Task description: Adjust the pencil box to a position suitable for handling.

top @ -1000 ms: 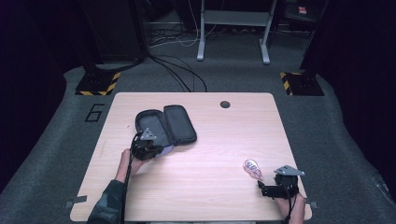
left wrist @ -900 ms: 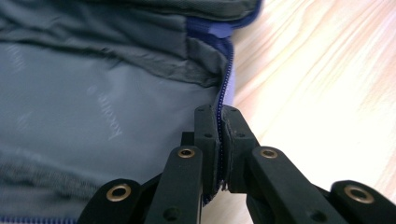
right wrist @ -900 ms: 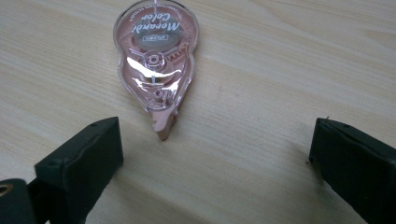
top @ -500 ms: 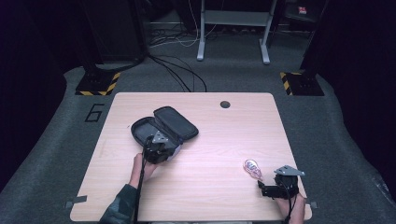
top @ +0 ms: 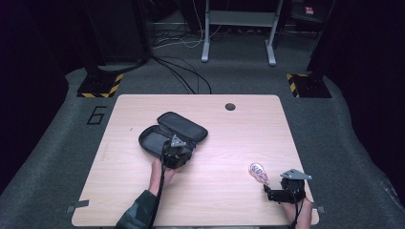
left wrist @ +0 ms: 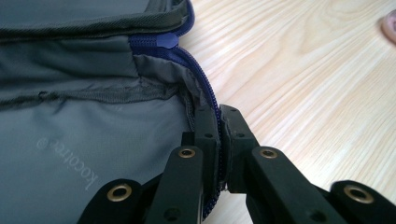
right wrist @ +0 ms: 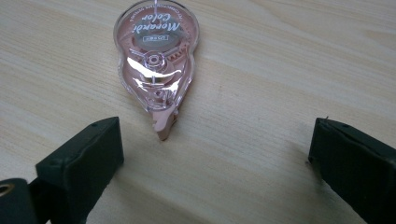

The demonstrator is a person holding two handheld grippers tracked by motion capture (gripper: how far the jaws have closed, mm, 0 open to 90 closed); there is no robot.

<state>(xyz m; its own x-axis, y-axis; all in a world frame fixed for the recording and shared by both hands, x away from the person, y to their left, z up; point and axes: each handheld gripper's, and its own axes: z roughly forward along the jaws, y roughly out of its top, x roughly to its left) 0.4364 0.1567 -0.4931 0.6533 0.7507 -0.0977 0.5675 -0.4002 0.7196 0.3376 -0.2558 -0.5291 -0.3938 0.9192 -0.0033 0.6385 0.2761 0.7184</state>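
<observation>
Lying open on the counter (top: 143, 200), the black pouch (top: 173, 134) is sitting left of centre; the left tool (left wrist: 219, 128) is clamping its zipper edge, while the right tool (right wrist: 215, 154), jaws wide apart, is facing the pink tape dispenser (right wrist: 156, 58) near the right edge.

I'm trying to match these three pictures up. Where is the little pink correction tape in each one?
High view: the pink correction tape lies near the table's right front corner, just ahead of the right claw.
Left gripper view: a pink sliver at the top right edge may be it; too little to tell.
Right gripper view: top centre, tip toward the open jaws.
Shared landmark: the light wooden table.
</observation>
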